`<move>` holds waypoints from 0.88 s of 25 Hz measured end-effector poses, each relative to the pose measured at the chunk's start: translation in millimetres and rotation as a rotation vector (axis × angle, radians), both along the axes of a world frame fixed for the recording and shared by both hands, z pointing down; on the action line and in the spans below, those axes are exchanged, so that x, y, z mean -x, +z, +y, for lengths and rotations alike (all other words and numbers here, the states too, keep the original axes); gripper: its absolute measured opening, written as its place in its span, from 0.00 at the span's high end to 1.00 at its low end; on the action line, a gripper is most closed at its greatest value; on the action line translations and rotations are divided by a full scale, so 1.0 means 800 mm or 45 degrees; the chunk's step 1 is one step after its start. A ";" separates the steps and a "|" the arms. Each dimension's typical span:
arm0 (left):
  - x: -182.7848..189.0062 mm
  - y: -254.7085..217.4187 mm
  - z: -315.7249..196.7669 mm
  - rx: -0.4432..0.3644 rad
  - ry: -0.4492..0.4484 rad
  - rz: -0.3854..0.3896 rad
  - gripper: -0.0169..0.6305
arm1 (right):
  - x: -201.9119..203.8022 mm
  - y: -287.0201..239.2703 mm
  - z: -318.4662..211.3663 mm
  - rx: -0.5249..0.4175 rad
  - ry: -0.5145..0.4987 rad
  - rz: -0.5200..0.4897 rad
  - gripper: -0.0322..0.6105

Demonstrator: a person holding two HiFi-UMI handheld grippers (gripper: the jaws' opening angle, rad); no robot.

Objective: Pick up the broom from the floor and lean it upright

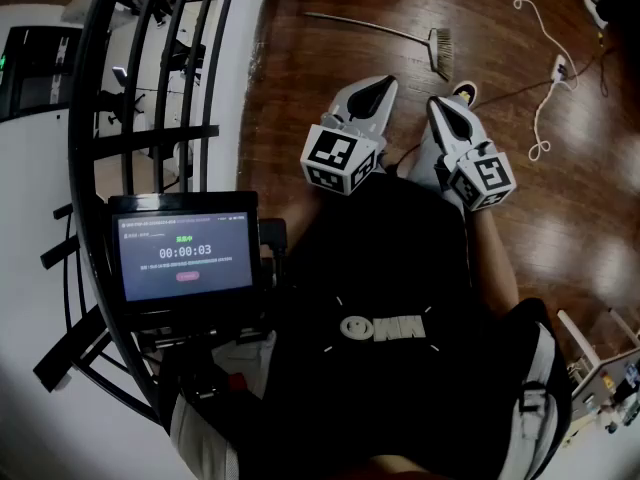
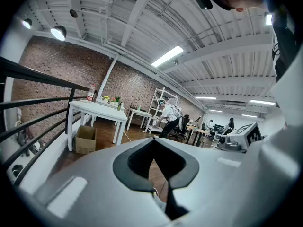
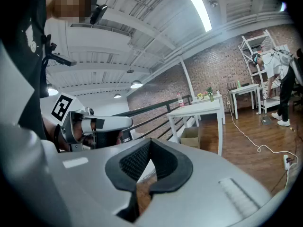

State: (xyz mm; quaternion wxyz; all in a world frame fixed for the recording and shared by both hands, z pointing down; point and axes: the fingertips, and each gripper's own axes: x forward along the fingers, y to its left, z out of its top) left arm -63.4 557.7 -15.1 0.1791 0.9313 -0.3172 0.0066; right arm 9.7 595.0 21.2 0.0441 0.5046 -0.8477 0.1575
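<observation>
The broom (image 1: 432, 44) lies flat on the wooden floor at the top of the head view, its thin handle running left and its bristle head at the right. My left gripper (image 1: 383, 84) is held in front of my body, below the broom and apart from it, jaws shut with nothing between them. My right gripper (image 1: 440, 104) hovers beside it, also shut and empty. In the left gripper view the left gripper (image 2: 154, 140) has its pads meeting. The right gripper view shows the right gripper (image 3: 150, 141) closed the same way; neither gripper view shows the broom.
A black metal railing (image 1: 150, 88) curves along the left, with a tablet (image 1: 184, 251) showing a timer fixed to it. A white cable and power strip (image 1: 558, 68) lie on the floor at the right. A white table (image 2: 97, 110) and cardboard box (image 2: 85, 139) stand ahead; people work farther back.
</observation>
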 end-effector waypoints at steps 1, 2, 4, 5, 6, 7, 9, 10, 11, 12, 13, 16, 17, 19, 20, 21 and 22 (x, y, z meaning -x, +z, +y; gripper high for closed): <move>0.010 0.001 -0.001 0.003 -0.028 -0.011 0.94 | 0.009 0.001 0.000 0.006 -0.024 -0.009 0.95; 0.018 0.002 -0.001 0.005 -0.053 -0.021 0.94 | 0.016 0.003 -0.001 0.013 -0.046 -0.017 0.95; 0.028 0.004 -0.003 0.004 -0.085 -0.035 0.94 | 0.024 0.006 0.000 0.027 -0.077 -0.021 0.95; 0.029 0.004 -0.004 0.001 -0.091 -0.037 0.94 | 0.024 0.008 -0.001 0.033 -0.087 -0.017 0.95; 0.028 0.004 -0.006 -0.003 -0.094 -0.040 0.94 | 0.023 0.008 -0.003 0.037 -0.094 -0.012 0.95; 0.028 0.003 -0.007 -0.009 -0.095 -0.044 0.94 | 0.023 0.009 -0.005 0.039 -0.100 -0.008 0.95; 0.032 0.004 -0.006 -0.024 -0.099 -0.069 0.94 | 0.027 0.012 -0.010 0.043 -0.118 -0.004 0.95; 0.035 0.006 -0.006 -0.030 -0.103 -0.086 0.94 | 0.030 0.016 -0.014 0.046 -0.131 0.002 0.95; 0.035 0.009 -0.010 -0.032 -0.109 -0.103 0.94 | 0.030 0.022 -0.022 0.052 -0.145 0.012 0.95; 0.029 0.012 -0.019 -0.030 -0.114 -0.116 0.94 | 0.024 0.029 -0.034 0.062 -0.159 0.024 0.95; 0.017 0.015 -0.034 -0.024 -0.117 -0.129 0.94 | 0.013 0.036 -0.052 0.076 -0.170 0.032 0.95; -0.028 0.028 -0.094 0.023 -0.128 -0.172 0.94 | -0.032 0.050 -0.111 0.116 -0.202 0.027 0.95; -0.041 0.031 -0.111 0.043 -0.134 -0.178 0.94 | -0.045 0.052 -0.127 0.121 -0.213 0.027 0.95; -0.062 0.032 -0.145 0.067 -0.131 -0.191 0.94 | -0.066 0.051 -0.160 0.120 -0.226 0.029 0.95; -0.070 0.031 -0.161 0.071 -0.125 -0.204 0.94 | -0.074 0.051 -0.177 0.121 -0.230 0.026 0.95; -0.076 0.030 -0.177 0.071 -0.119 -0.215 0.94 | -0.082 0.052 -0.194 0.123 -0.235 0.023 0.95; -0.082 0.030 -0.194 0.070 -0.118 -0.223 0.94 | -0.088 0.054 -0.211 0.126 -0.243 0.024 0.95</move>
